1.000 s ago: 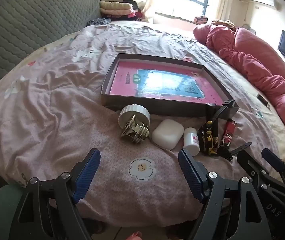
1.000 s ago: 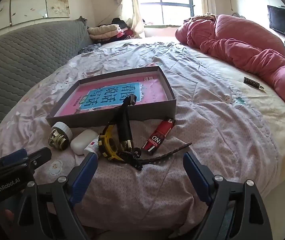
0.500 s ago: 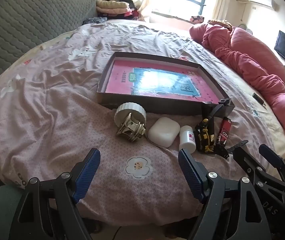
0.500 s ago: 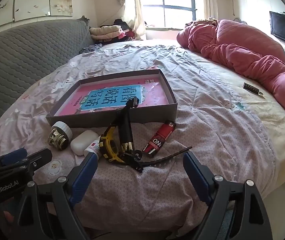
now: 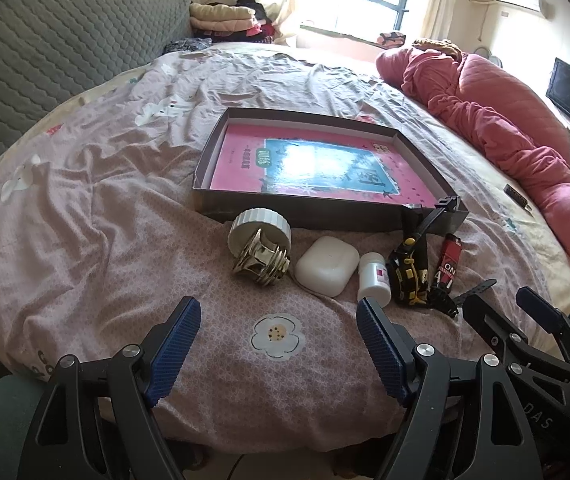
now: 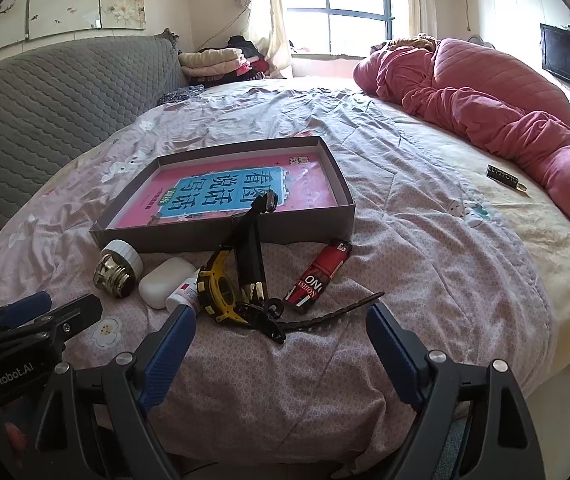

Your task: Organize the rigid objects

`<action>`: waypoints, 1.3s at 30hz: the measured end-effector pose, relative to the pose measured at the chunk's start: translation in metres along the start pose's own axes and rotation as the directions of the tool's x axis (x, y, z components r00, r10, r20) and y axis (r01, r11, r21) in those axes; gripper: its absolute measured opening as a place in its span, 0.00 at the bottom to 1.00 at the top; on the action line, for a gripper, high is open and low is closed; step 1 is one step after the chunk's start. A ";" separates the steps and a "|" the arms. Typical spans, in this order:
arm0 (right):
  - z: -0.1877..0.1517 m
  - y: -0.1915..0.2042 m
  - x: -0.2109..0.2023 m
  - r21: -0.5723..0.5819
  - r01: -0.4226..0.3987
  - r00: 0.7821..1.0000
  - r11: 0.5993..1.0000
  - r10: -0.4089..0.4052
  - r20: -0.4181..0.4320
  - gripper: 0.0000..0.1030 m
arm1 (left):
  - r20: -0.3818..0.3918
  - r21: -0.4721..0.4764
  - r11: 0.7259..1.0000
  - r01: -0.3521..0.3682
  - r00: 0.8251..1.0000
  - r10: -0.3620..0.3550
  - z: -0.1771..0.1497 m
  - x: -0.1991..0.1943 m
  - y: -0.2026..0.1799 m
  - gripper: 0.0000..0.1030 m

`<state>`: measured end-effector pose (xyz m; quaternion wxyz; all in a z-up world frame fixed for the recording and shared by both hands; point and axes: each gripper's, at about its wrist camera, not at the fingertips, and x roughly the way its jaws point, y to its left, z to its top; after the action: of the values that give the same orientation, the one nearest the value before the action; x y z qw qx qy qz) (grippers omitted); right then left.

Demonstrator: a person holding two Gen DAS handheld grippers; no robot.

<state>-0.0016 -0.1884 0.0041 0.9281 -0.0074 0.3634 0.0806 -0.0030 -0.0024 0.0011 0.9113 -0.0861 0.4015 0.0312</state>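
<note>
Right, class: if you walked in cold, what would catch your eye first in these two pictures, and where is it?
First, the shallow grey box in the middle of the bed, with a bright pink and blue book lying flat inside. Next, the row of small things along its near wall: a gold-based bulb, a white case, a yellow-and-black watch and a red lighter.

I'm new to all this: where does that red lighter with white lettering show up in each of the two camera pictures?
Left wrist view: the red lighter with white lettering lies at centre-right, right of the yellow-and-black watch.
Right wrist view: the lighter lies near centre, again right of the watch.
Shared landmark: the shallow grey box holding a pink book, just behind the lighter.
</note>
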 end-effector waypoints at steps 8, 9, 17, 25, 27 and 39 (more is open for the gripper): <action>-0.001 0.002 0.001 -0.004 0.004 1.000 1.000 -0.004 -0.003 0.84 | 0.003 -0.011 1.000 0.000 1.000 0.000 0.001 -0.002 0.002 0.79; -0.001 0.002 0.001 -0.004 0.005 1.000 1.000 -0.005 -0.004 0.84 | 0.002 -0.013 1.000 0.001 1.000 -0.001 0.001 -0.002 0.003 0.79; -0.002 0.002 0.000 -0.004 0.008 1.000 1.000 -0.008 -0.004 0.84 | 0.012 -0.007 1.000 0.008 1.000 -0.008 0.001 -0.003 0.002 0.79; -0.001 0.001 -0.001 0.000 0.014 1.000 1.000 -0.014 0.003 0.84 | 0.008 -0.008 1.000 0.012 1.000 -0.012 0.000 -0.001 0.001 0.79; 0.000 0.001 0.000 0.003 0.014 1.000 1.000 -0.014 0.001 0.84 | 0.006 -0.008 1.000 0.011 1.000 -0.011 0.000 -0.001 0.001 0.79; 0.000 -0.001 0.001 0.007 0.010 1.000 1.000 -0.010 -0.005 0.84 | -0.007 -0.036 0.999 0.023 1.000 -0.023 0.000 0.003 0.008 0.79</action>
<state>-0.0006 -0.1890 0.0030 0.9275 -0.0060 0.3661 0.0746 -0.0019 0.0058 -0.0017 0.9085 -0.1073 0.4030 0.0278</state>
